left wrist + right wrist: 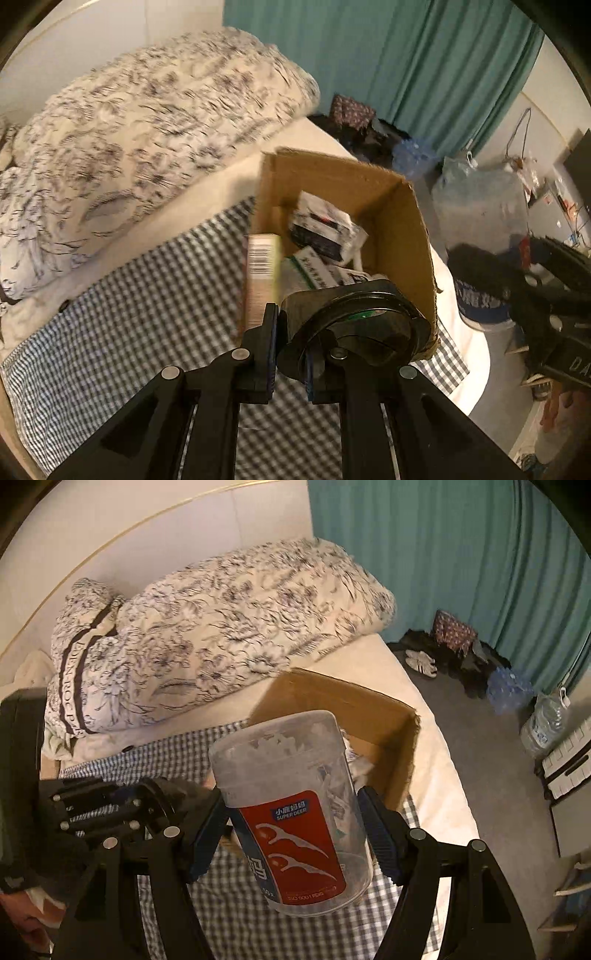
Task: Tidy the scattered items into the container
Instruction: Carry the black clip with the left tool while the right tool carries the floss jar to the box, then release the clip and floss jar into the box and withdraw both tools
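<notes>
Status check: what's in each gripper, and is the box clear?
Left gripper shut on black disc. Right gripper shut on floss jar. Both near box; packets already inside, nothing blocking.

Matt brown cardboard box (pixel 402 221), clear smooth plastic floss-pick jar (pixel 291 812) with a glossy red label, glossy black disc (pixel 354 325), soft checked cloth (pixel 147 314)

The clear floss-pick jar (pixel 295 812) carries a red label reading "SUPER DEER" and, near its base, what looks like "ISO 9001 FDA". The pillow band (pixel 75 686) reads "EDEN ROC PAR".
</notes>
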### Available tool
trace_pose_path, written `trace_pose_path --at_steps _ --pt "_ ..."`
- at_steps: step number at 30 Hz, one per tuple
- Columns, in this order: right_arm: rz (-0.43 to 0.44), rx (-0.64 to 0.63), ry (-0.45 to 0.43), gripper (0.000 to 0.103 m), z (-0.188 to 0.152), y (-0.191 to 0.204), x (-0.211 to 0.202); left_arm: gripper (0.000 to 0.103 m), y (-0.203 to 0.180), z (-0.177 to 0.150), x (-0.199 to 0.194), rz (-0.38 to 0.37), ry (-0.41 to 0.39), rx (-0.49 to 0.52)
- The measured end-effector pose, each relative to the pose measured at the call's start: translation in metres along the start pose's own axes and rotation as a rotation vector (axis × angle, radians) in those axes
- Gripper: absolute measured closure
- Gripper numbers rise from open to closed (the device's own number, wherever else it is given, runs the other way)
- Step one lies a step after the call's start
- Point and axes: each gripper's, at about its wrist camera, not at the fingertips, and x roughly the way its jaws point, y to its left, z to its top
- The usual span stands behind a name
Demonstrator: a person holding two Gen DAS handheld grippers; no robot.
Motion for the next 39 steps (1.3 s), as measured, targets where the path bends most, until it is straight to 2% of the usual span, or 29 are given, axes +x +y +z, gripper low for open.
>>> trace_pose_path --at_steps 6,11,13,14,15,16,18,21,24,26,28,39 --pt "0.018 0.014 0.046 0.033 0.0 -0.024 0.026 0.092 -0.014 0.006 0.037 0.009 0.062 -0.003" --pt "0.029 0.023 0.059 0.033 0.006 -0.034 0.039 0.091 -0.017 0.014 0.051 0.038 0.089 0.009" --pt "0.037 0.033 0.029 0.03 0.01 -0.037 0.037 0.078 -0.019 0.017 0.053 0.045 0.102 0.017" --pt "0.036 0.037 0.0 0.026 0.013 -0.038 0.032 0.046 -0.019 0.019 0.055 0.05 0.116 0.014" --pt "0.03 0.04 -0.033 0.015 0.016 -0.038 0.027 0.013 -0.019 0.021 0.056 0.066 0.121 0.006" --pt "0.022 0.04 -0.069 0.009 0.02 -0.038 0.02 0.007 -0.018 0.023 0.054 0.098 0.108 -0.001" --pt "0.027 0.03 -0.13 0.009 0.028 -0.037 0.006 0.007 -0.016 0.025 0.043 0.125 0.047 -0.021" --pt "0.016 0.002 -0.175 0.009 0.037 -0.033 -0.009 0.007 -0.013 0.03 0.034 0.13 0.042 -0.033" --pt "0.017 -0.009 -0.196 0.009 0.041 -0.026 -0.019 0.007 -0.009 0.031 0.018 0.201 0.021 -0.027" --pt "0.014 -0.024 -0.218 0.009 0.038 -0.018 -0.031 0.007 -0.002 0.03 0.002 0.288 0.014 -0.023" --pt "0.022 -0.037 -0.235 0.009 0.034 -0.009 -0.041 0.007 0.006 0.027 -0.015 0.333 0.003 -0.028" --pt "0.106 -0.156 -0.25 0.009 0.006 0.089 -0.078 0.003 0.084 -0.029 -0.117 0.381 -0.111 -0.216"
